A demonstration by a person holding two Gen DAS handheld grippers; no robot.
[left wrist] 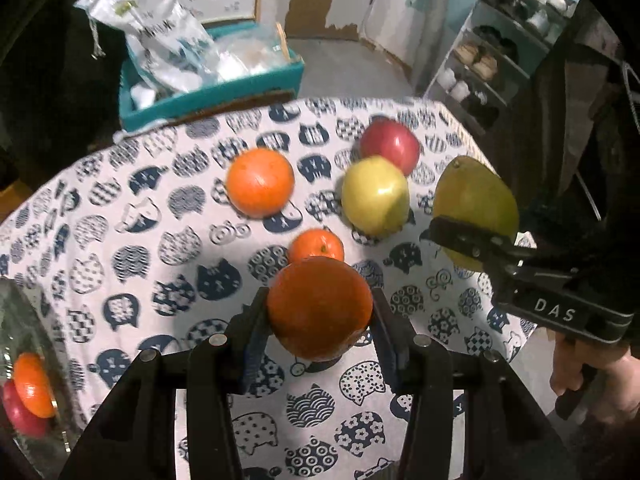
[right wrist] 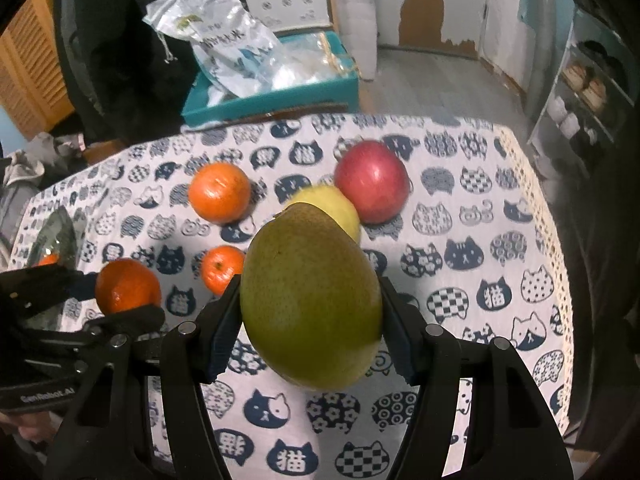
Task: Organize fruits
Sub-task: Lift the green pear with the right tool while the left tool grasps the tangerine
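Your left gripper (left wrist: 320, 312) has its fingers clamped on an orange (left wrist: 319, 307), your right gripper (right wrist: 310, 312) on a pear (right wrist: 310, 300); both fruits are raised off the counter (left wrist: 120, 240), presumably for sorting. The other fruit lies beyond them.

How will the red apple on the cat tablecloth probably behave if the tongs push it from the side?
The red apple looks round and glossy, so it would probably roll rather than slide on the tablecloth. It seems to touch the yellow apple, so a push that way may move both. The shiny skin might slip between the pads.
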